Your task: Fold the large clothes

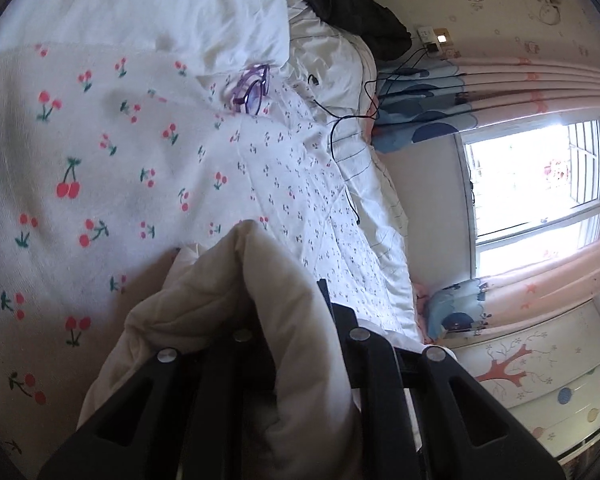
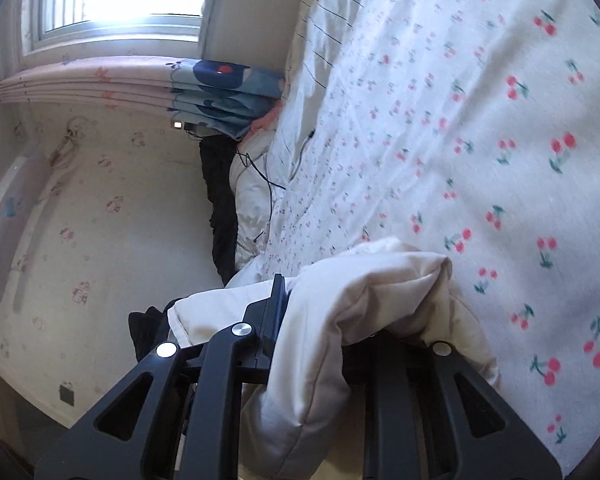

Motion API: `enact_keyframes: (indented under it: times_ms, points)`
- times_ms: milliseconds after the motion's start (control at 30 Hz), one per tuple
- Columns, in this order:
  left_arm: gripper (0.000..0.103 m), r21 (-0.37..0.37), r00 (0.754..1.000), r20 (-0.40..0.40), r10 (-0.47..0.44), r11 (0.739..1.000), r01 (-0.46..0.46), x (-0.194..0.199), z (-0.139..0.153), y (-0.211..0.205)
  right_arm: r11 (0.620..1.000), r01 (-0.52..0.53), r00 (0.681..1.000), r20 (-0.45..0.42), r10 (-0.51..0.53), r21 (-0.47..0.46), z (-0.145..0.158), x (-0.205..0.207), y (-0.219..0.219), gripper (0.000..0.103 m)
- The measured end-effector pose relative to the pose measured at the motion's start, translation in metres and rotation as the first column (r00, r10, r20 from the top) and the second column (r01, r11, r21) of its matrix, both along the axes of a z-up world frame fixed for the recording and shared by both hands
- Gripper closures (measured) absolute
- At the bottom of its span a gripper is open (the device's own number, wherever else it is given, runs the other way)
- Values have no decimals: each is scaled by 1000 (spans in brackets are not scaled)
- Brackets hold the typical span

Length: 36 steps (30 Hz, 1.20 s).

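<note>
Clamped between the black jaws of the left gripper [image 1: 300, 344] is a thick fold of a cream padded garment [image 1: 228, 304], quilted and soft, its puffy edge bulging up over the fingers. Likewise the right gripper [image 2: 320, 332] is closed on another bunched part of the same cream garment, which drapes in rounded rolls across its fingers. Just beyond both lies a white bedspread [image 1: 100, 168] printed with red cherries, lightly wrinkled and spread flat on the bed. Farther off, purple-framed glasses [image 1: 252, 90] rest on it beside a plump white pillow [image 1: 188, 12], and a thin black cable [image 1: 340, 152] trails across the sheet. Pink pleated curtains [image 1: 540, 76] frame a bright window [image 1: 536, 184] beyond.
</note>
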<state>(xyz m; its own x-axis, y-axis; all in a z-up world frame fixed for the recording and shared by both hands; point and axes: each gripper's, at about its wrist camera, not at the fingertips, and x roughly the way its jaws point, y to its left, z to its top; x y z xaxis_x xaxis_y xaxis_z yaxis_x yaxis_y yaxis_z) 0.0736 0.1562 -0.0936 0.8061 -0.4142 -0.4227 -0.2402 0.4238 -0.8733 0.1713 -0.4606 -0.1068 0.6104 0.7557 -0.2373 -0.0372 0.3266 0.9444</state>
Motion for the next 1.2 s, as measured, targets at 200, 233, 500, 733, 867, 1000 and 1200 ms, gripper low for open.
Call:
enact_keyframes:
  times_ms: [200,233,500,733,867,1000,1200]
  points:
    - [77,32,998,-49,29,999,-28,10,6,-3,992,-61,992,-105,72,107,-20,27,5,47]
    - [73,29,998,-46,39,999,-37,12,8,-4,990,-66,987,-136,83,127,-21,32,4,42]
    - [43,57,965,245,91,993,-108,-7,72,-21,970,-48,993,94,72,-238,91,-1,40,6]
    - [21,-31,959,238,155,988,-152,-11,69,-13,620,-216,920,56,389,-754,94,-33,190,6]
    - [21,1,938,250,239,969,-247,-25,75,12,464,-248,929,-73,362,-850,41,-7,239,6]
    - [15,281,943,333,0,954,-100,-9,115,-29,418,-252,940,-119,320,-873,9,18,254,6]
    - [12,577,946,-24,-323,768,277,51,77,-135,455,-232,951,-102,291,-860,14,31,252,6]
